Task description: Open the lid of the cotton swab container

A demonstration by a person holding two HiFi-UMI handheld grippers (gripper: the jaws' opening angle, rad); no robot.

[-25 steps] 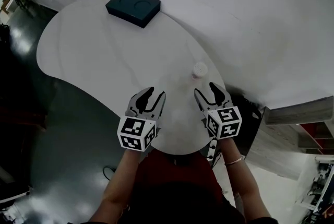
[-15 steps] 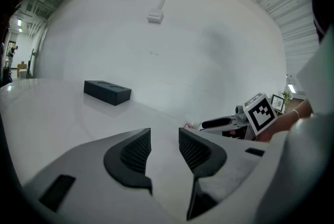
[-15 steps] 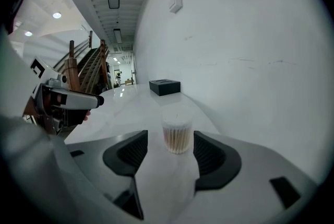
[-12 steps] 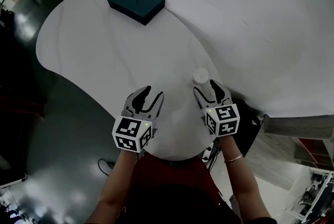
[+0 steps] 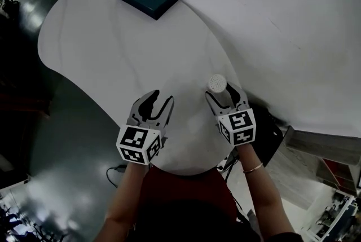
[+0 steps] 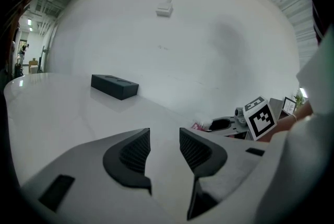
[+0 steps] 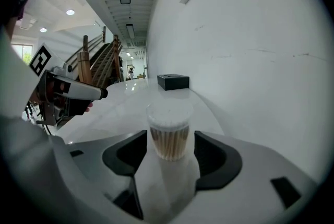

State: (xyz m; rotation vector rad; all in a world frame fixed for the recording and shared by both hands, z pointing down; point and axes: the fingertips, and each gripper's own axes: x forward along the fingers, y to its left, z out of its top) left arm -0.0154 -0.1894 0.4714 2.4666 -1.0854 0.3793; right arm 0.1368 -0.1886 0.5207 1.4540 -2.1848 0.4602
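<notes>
So, right gripper (image 5: 221, 94): just widened around clear round plastic cotton swab container (image 7: 168, 134) (no contact yet, grip's next)
left gripper (image 5: 155, 101): half-open, empty

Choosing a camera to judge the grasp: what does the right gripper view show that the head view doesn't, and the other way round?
Right gripper view only: swab sticks inside the clear cotton swab container, standing between the jaws of the right hand-held gripper, which have just been opening, gaps either side. Head view only: the person's forearms and the table's curved outline. Both: container, dark box, table.
</notes>
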